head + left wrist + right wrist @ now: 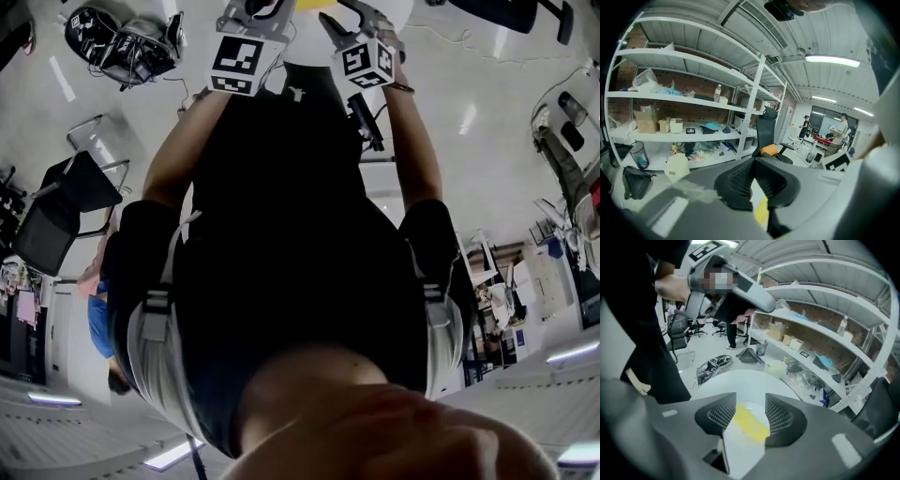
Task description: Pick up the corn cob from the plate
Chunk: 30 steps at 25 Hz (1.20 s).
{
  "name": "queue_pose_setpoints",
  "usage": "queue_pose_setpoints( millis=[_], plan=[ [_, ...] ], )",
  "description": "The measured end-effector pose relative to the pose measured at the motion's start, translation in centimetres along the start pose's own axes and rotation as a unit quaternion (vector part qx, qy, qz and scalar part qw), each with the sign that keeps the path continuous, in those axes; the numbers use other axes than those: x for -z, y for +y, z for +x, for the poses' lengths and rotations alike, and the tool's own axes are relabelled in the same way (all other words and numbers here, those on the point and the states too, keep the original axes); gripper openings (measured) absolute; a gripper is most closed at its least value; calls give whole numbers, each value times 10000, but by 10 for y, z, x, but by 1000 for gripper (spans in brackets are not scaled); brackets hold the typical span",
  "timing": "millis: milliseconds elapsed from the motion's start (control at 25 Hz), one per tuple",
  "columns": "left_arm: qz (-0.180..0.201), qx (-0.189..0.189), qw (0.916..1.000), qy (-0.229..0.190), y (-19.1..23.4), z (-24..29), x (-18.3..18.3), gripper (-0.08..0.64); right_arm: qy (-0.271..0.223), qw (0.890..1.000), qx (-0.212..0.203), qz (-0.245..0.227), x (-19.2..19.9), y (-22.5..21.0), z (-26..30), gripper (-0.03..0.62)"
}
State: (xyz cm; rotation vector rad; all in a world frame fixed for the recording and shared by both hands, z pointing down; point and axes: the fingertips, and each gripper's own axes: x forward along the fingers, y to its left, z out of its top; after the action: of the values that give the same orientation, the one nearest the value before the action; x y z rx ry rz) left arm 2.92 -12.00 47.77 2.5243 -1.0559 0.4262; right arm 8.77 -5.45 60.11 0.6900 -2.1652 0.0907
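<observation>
My right gripper (pixel 750 412) held its jaws apart and empty. The corn cob (pixel 749 424) lay just beyond them on the plate (pixel 756 408), low in the centre of that view. Its long axis slanted from upper left to lower right. The jaws of the left gripper (pixel 753 164) were together and empty.

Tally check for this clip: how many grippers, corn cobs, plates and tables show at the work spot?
Grippers: 2 (left gripper, right gripper)
Yellow corn cob: 1
White plate: 1
White round table: 1
Total: 5
</observation>
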Motion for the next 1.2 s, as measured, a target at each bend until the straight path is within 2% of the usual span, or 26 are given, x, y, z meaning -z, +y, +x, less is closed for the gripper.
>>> queue_pose_setpoints(
  millis=[80, 200, 320, 520, 680, 840, 1200],
  plan=[
    [-18, -18, 10000, 26, 1, 1, 2, 3, 180, 9993, -199, -255, 7, 5, 9, 229],
    [-70, -20, 9999, 84, 5, 5, 9, 3, 425, 9954, -365, -775, 18, 9, 21, 236],
    [-84, -46, 9999, 126, 8, 6, 13, 3, 676, 9881, -544, -1267, 29, 13, 33, 256],
    [-81, -44, 9998, 186, 10, 11, 20, 3, 1064, 9725, -1050, -1784, 54, 26, 54, 280],
    [-109, -40, 9997, 198, 11, 14, 23, 3, 1291, 9609, -1307, -2070, 65, 31, 66, 314],
    [-130, -49, 9997, 219, 13, 18, 24, 3, 1447, 9508, -1503, -2292, 72, 32, 75, 317],
    [-176, -139, 9994, 281, 26, 25, 26, 3, 1618, 9359, -1758, -2589, 83, 31, 98, 322]
  ],
)
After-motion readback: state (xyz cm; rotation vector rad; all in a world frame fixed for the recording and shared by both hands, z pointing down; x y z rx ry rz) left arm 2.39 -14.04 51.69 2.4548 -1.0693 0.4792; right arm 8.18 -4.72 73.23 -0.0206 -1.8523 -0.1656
